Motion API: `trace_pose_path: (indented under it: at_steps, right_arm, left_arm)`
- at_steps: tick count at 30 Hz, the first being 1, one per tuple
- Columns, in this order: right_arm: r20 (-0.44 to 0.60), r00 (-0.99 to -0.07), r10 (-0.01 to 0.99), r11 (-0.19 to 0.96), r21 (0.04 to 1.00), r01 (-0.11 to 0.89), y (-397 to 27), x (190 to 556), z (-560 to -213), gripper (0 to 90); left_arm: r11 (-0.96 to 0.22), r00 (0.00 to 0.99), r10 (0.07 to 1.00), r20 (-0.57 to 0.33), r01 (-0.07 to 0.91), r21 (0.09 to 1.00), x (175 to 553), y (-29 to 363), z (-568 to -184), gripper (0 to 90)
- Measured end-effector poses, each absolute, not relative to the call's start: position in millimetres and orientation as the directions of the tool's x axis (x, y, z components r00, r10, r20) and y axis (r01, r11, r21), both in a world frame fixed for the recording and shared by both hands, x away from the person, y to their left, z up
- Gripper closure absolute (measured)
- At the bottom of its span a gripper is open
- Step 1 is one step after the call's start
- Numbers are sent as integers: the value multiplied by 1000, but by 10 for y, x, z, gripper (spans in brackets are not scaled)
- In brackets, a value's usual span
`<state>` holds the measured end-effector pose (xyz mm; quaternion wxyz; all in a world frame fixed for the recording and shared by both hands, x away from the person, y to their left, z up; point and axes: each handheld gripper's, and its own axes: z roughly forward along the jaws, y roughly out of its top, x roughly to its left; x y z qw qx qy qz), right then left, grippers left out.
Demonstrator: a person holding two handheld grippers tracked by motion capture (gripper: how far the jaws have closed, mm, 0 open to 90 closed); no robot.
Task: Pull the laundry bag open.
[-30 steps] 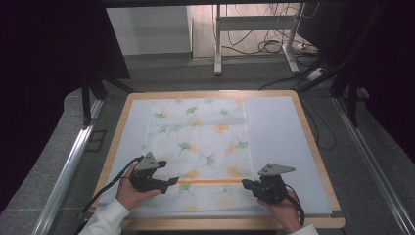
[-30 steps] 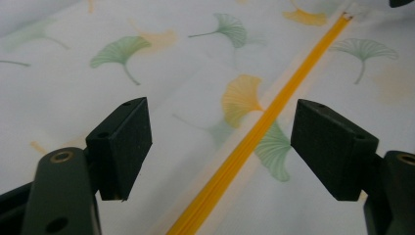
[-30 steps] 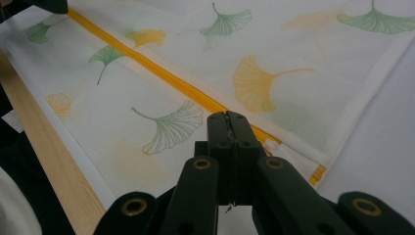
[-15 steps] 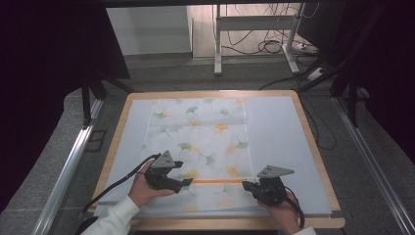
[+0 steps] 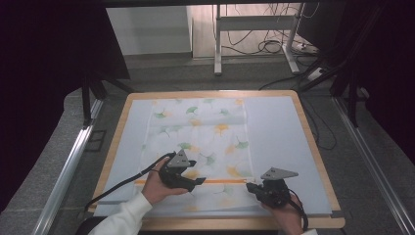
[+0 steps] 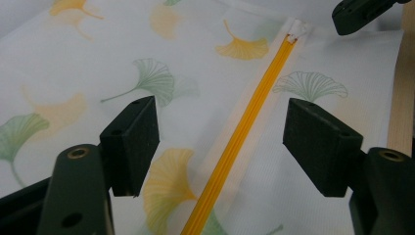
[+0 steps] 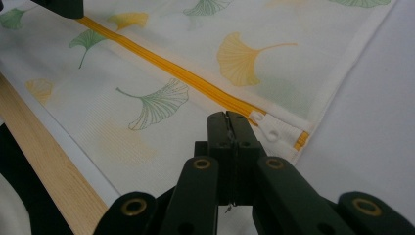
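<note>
Left gripper [image 6: 222, 142], jaws wide but closing, is straddling the yellow zipper [image 6: 244, 132]; right gripper [image 7: 228, 122], shut, is possibly pinching fabric and risking slipping

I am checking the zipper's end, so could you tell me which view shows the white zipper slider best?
The right gripper view: the white zipper slider lies close and sharp beside the shut right gripper. The left gripper view shows it small and far, at the yellow zipper's end. In the high view it is too small to tell.
</note>
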<state>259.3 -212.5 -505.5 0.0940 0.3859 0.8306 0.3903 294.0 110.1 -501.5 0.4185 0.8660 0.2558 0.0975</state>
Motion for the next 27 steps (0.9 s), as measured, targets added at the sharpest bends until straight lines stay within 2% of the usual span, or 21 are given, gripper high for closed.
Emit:
trace_pose_path:
  at_steps: [6,12,27]
  right_arm:
    - [137,-686,715,408,714,569,-2141,2579,-5062,889]
    - [138,-676,723,406,707,579,-2220,2520,-5083,889]
    - [145,-672,726,403,702,587,-2245,2531,-5097,889]
  left_arm:
    - [-523,853,519,-54,366,770,2979,979,-5052,311]
    - [-472,841,524,-137,420,776,3103,951,-5088,336]
    - [-518,883,461,-82,343,783,3080,608,-4973,341]
